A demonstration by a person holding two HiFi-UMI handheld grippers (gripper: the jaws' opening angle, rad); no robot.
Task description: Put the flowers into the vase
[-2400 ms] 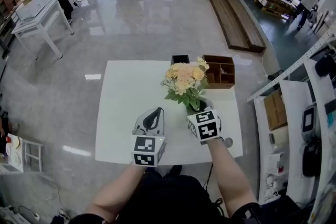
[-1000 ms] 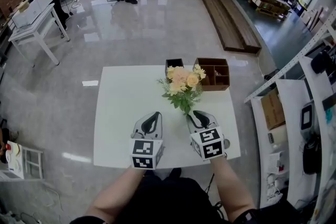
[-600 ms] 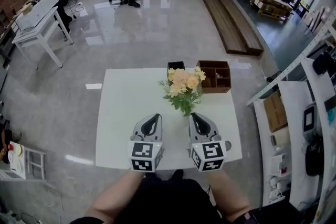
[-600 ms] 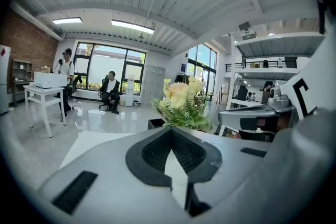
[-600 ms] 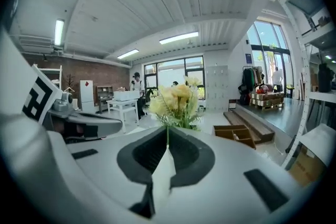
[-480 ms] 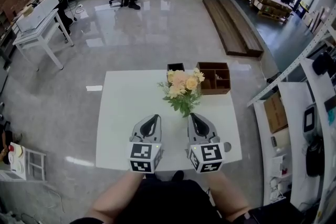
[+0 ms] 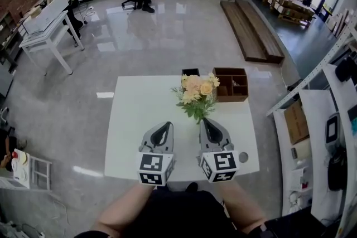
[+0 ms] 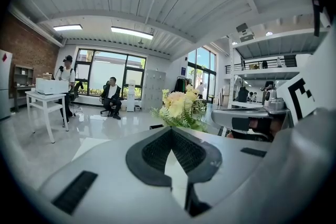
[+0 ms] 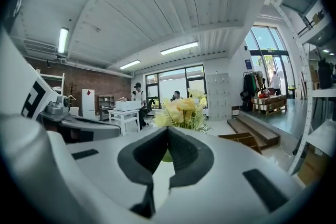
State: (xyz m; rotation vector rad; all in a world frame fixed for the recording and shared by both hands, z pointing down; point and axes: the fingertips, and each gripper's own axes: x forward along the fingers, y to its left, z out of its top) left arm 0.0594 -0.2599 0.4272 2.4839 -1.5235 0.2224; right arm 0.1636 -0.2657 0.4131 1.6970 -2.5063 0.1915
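One flower bunch (image 7: 198, 92) stands near the table's (image 7: 134, 120) far edge, just beyond the right gripper (image 7: 207, 121); left gripper (image 7: 165, 126) alongside, both closed, empty.

White square worktop (image 7: 139, 120) standing on a glossy grey floor (image 7: 167, 36).
Flowers (image 7: 196, 95) stand on its far half; a small black box (image 7: 191, 72) sits just behind them, a wooden compartment box (image 7: 231, 84) just to their right, and a small round grey object (image 7: 243, 157) nearer, right of them.
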